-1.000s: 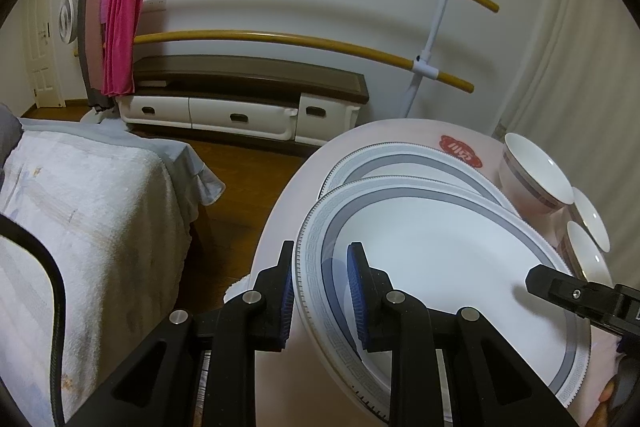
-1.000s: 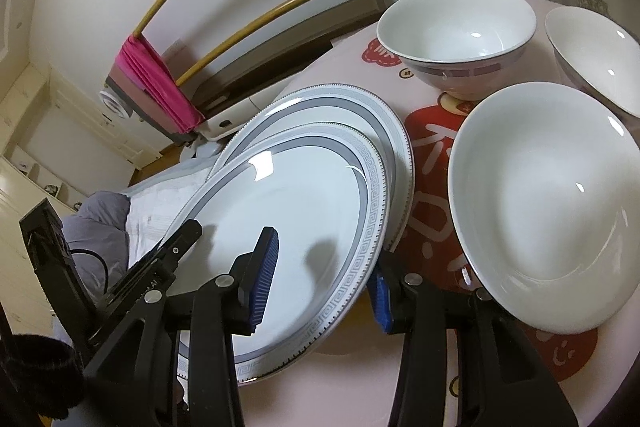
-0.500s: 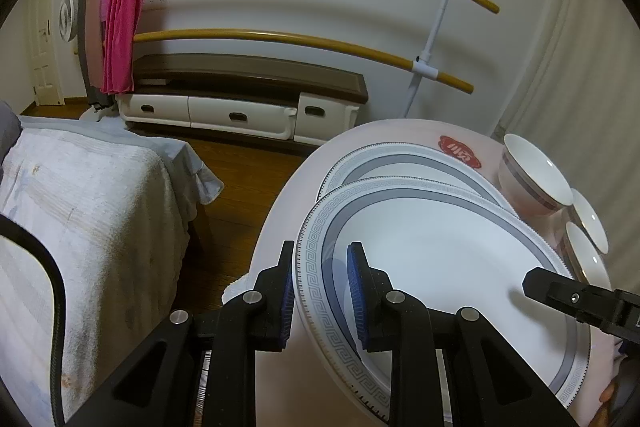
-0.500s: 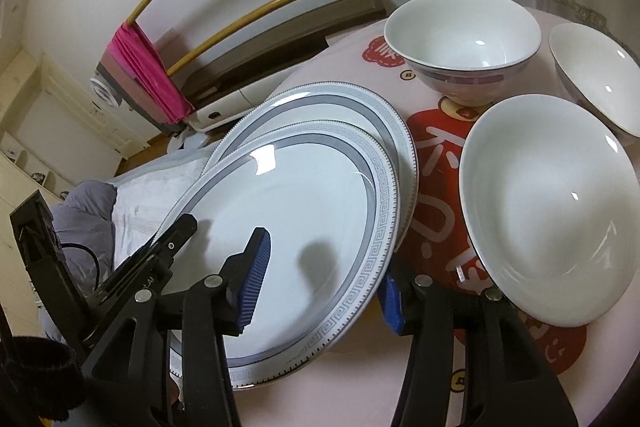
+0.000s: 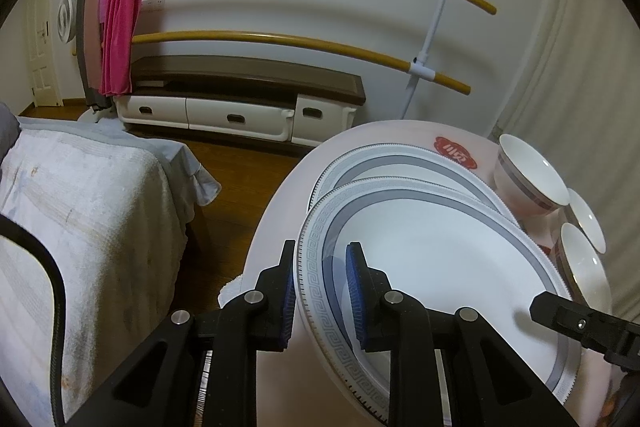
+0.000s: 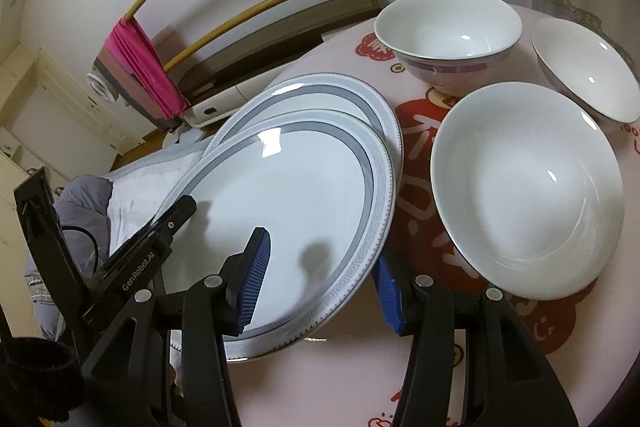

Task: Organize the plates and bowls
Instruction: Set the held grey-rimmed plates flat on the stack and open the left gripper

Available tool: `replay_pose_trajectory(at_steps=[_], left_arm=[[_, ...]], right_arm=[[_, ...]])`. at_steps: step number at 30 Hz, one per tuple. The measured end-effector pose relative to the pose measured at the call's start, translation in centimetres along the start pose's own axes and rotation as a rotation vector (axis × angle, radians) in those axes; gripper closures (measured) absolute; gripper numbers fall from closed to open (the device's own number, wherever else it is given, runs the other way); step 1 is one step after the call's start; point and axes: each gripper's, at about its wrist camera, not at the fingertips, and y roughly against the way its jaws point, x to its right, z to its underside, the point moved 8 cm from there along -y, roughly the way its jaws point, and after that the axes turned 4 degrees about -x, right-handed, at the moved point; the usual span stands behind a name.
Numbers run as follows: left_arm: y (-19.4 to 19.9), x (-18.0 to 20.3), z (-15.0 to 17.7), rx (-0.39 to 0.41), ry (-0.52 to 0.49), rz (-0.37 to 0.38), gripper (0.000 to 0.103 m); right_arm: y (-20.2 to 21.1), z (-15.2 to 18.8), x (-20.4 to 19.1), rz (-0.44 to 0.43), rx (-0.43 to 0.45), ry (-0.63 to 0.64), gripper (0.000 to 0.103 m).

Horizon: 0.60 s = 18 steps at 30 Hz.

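Two grey-rimmed white plates overlap on the pink round table (image 6: 352,367). The upper plate (image 5: 440,287) (image 6: 288,195) is tilted up over the lower plate (image 5: 400,163) (image 6: 320,95). My left gripper (image 5: 320,259) is shut on the upper plate's left rim, and it also shows in the right wrist view (image 6: 172,215). My right gripper (image 6: 320,267) straddles the opposite rim with its blue pads apart and off the plate. One of its fingers (image 5: 560,311) shows in the left wrist view. Three white bowls stand to the right: a wide one (image 6: 528,195), a grey-banded one (image 6: 448,27) and a third (image 6: 584,67).
A bed with a pale cover (image 5: 80,219) lies left of the table across a strip of wooden floor. A low cabinet (image 5: 240,107) and a yellow-railed rack with a pink cloth (image 5: 120,31) stand by the far wall. A curtain (image 5: 580,67) hangs at the right.
The right gripper's jaws have widened around the upper plate's rim and its view has shifted slightly. The left gripper keeps its hold in the same place.
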Motion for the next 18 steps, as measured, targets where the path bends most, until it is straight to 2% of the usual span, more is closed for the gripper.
replay_pose_trajectory(at_steps=[9, 18], left_arm=[[0.1, 0.1, 0.0, 0.0, 0.002, 0.0, 0.084], [-0.2, 0.4, 0.1, -0.004, 0.007, -0.001, 0.084]], right_arm=[[1.0, 0.9, 0.0, -0.011, 0.018, 0.024, 0.051], [-0.5, 1.0, 1.0, -0.017, 0.005, 0.003, 0.051]])
